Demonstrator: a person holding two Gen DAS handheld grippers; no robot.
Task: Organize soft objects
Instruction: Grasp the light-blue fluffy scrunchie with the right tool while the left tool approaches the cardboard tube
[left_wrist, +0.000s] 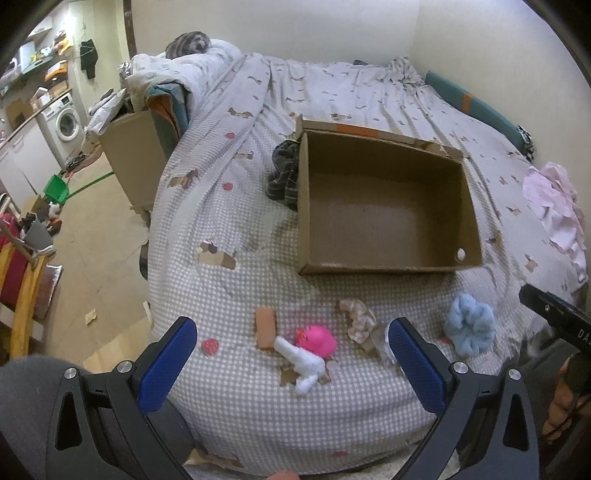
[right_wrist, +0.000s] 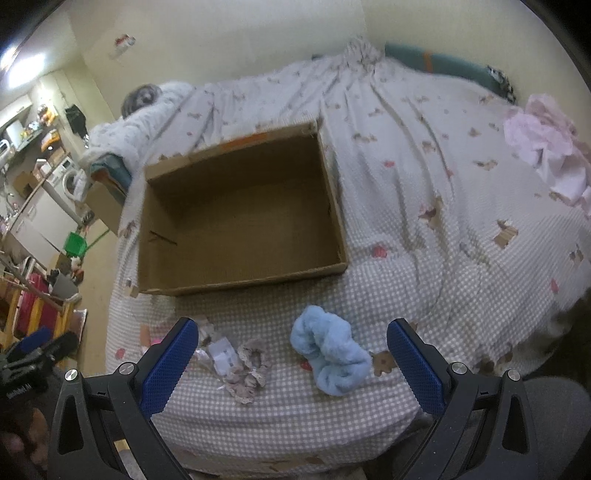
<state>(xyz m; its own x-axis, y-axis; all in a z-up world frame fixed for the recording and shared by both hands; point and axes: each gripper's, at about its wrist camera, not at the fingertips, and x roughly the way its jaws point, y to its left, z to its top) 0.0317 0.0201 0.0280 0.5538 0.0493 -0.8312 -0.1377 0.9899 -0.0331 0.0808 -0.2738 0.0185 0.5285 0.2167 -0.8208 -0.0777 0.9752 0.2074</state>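
An empty cardboard box sits open on the bed; it also shows in the right wrist view. In front of it lie a pink toy, a white sock, a tan sponge-like block, a patterned scrunchie and a fluffy blue scrunchie. My left gripper is open above the pink toy and white sock. My right gripper is open, the blue scrunchie between its fingers' lines. Both hold nothing.
A dark checked cloth lies against the box's left side. Pink clothes lie at the bed's right. A bedding pile sits at the far left. A second box stands beside the bed's left edge, above the floor.
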